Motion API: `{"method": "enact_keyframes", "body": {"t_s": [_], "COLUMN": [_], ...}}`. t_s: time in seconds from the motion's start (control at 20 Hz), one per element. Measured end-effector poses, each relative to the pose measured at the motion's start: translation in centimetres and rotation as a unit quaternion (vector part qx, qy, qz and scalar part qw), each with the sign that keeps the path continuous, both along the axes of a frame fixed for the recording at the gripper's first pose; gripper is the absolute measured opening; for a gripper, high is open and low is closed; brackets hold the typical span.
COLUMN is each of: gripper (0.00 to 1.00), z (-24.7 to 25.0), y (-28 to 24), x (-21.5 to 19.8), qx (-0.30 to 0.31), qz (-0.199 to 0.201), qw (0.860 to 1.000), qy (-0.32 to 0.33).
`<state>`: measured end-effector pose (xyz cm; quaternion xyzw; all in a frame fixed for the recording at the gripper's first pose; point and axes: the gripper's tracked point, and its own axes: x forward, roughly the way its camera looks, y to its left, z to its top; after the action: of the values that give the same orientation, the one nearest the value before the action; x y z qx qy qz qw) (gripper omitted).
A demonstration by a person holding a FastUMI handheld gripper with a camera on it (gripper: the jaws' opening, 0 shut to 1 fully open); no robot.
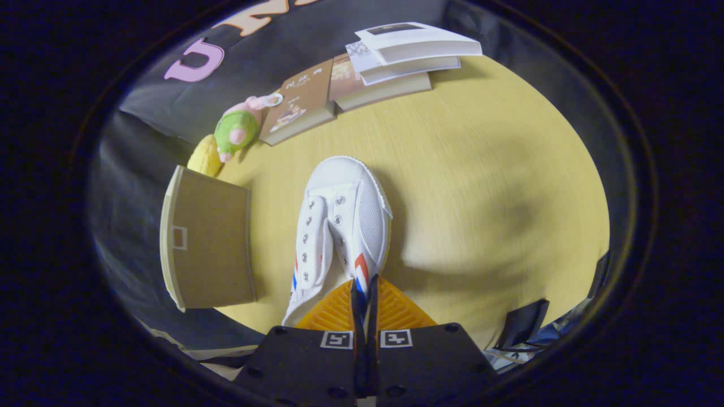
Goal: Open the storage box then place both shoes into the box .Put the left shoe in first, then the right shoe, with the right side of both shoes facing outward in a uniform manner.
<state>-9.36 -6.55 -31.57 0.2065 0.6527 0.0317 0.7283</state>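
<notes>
The gripper (365, 288) was clenched on the heel edge of the white shoe (339, 226), toe pointing far; the cardboard storage box (206, 243) stood left.

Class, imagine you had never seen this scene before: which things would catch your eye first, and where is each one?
First comes the white shoe with red and blue stripes, held toe-away by the gripper, whose fingers are pinched together on its heel edge. To its left stands the brown cardboard storage box on the yellow table. Beyond them, a green and pink plush toy lies beside a row of books.
</notes>
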Motion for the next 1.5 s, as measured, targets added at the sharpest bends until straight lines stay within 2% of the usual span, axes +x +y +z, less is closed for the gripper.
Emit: {"method": "enact_keyframes", "body": {"t_s": [0.35, 0.95, 1.2, 1.5], "gripper": [0.04, 0.04, 0.04, 0.04], "z": [6.0, 13.8, 14.1, 11.8], "y": [5.3, 18.3, 23.7, 28.8], "x": [3.8, 7.2, 7.5, 6.2], "qx": [0.026, 0.077, 0.091, 0.084], "qz": [-0.004, 0.032, 0.044, 0.061], "qw": [0.999, 0.992, 0.989, 0.991], "qy": [-0.046, -0.100, -0.104, -0.084]}}
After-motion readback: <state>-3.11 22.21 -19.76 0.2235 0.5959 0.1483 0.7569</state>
